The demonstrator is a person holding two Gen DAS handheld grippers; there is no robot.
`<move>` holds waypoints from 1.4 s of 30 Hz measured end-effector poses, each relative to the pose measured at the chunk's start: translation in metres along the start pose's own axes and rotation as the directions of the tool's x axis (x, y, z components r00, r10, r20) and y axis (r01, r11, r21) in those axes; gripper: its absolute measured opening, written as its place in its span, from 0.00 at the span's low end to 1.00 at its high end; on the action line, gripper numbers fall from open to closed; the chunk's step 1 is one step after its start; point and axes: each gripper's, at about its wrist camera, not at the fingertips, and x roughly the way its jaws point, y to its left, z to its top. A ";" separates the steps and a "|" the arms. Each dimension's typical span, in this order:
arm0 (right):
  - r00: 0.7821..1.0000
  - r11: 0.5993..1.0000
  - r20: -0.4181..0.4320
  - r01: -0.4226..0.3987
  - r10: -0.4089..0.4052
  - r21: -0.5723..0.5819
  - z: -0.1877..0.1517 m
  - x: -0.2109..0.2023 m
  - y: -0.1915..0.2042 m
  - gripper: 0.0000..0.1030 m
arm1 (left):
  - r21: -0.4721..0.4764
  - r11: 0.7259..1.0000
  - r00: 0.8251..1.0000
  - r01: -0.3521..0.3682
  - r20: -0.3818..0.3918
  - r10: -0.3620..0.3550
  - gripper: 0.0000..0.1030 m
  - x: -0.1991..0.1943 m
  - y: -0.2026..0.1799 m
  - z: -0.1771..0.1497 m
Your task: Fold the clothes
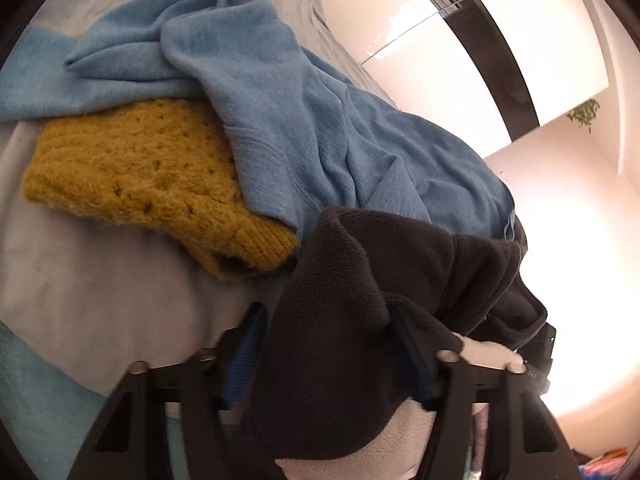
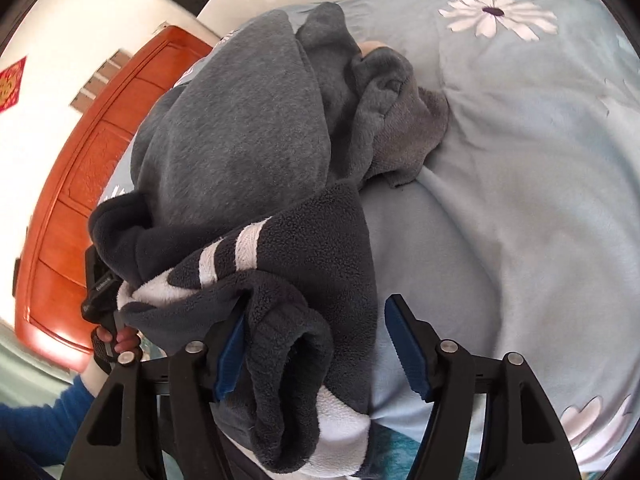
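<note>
A dark grey fleece garment with white stripes (image 2: 288,240) lies bunched on the bed. In the left wrist view the same dark fleece (image 1: 360,280) fills the space between the wide-apart fingers of my left gripper (image 1: 326,348). In the right wrist view a fold of it sits between the wide-apart fingers of my right gripper (image 2: 314,348); only the left blue pad (image 2: 230,354) touches it. The left gripper's body and the hand holding it show at the left of that view.
A light blue fleece garment (image 1: 300,100) lies over a mustard knitted sweater (image 1: 152,184) on the bed. The floral light blue bedsheet (image 2: 520,160) spreads to the right. A wooden door (image 2: 88,184) and white walls stand beyond the bed.
</note>
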 end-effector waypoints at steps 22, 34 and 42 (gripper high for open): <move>0.956 0.910 0.011 0.283 -0.293 -0.302 -0.168 -0.072 0.075 0.27 | 0.116 0.991 0.992 -0.068 0.116 0.054 0.13 -0.108 -0.024 -0.134; 0.925 0.921 -0.136 0.322 -0.356 -0.218 -0.231 -0.076 0.063 0.42 | -0.275 0.956 0.995 -0.103 -0.012 0.104 0.28 -0.142 0.046 -0.230; 0.959 0.949 -0.037 0.283 -0.281 0.138 -0.248 -0.153 0.031 0.43 | -0.447 0.894 0.994 0.037 0.111 0.014 0.61 -0.166 0.061 -0.239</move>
